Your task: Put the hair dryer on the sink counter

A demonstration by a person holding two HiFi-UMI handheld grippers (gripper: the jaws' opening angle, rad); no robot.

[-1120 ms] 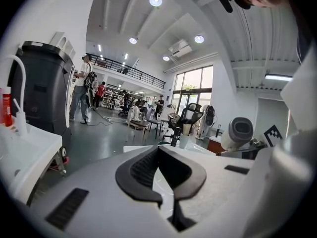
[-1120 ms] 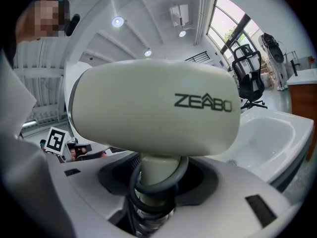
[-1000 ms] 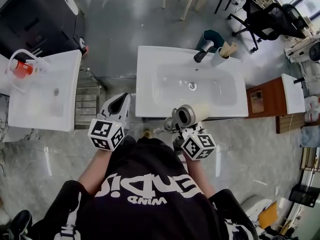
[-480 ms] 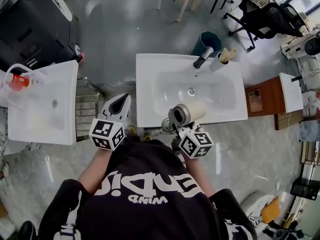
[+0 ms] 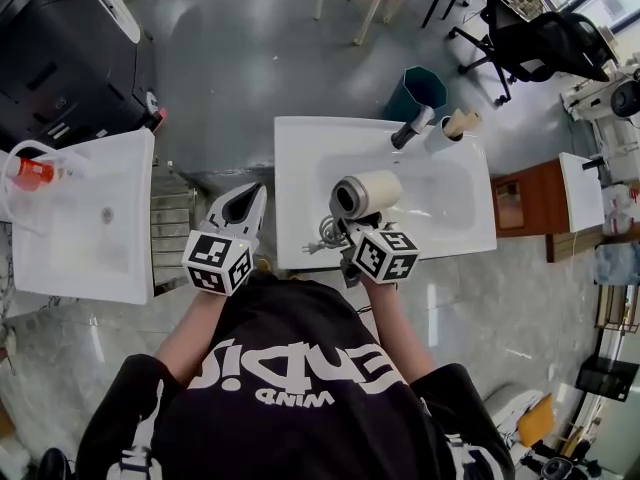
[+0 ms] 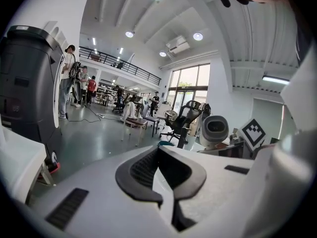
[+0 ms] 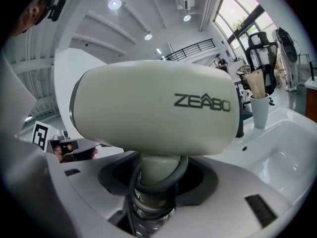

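Note:
The cream hair dryer (image 5: pixel 365 194) hangs over the front left part of the white sink counter (image 5: pixel 296 158), its barrel lying level and its cord coiled below. My right gripper (image 5: pixel 352 228) is shut on its handle. In the right gripper view the dryer (image 7: pixel 153 113) fills the frame, with its handle and coiled cord clamped between the jaws of my right gripper (image 7: pixel 156 185). My left gripper (image 5: pixel 243 208) hovers left of the counter's front corner, shut and holding nothing. The left gripper view shows my left gripper (image 6: pixel 166 182) with its jaws together and the dryer (image 6: pixel 216 130) off to the right.
A black faucet (image 5: pixel 412 126) and a cup (image 5: pixel 448 128) with sticks stand at the counter's back edge. A second white sink (image 5: pixel 80 218) with an orange bottle (image 5: pixel 30 173) stands to the left. Behind are a teal bin (image 5: pixel 420 86) and an office chair (image 5: pixel 545 38); a wooden cabinet (image 5: pixel 520 203) is at the right.
My right gripper has carried the hair dryer forward, from below the counter's front edge to above the counter. The left gripper has hardly moved.

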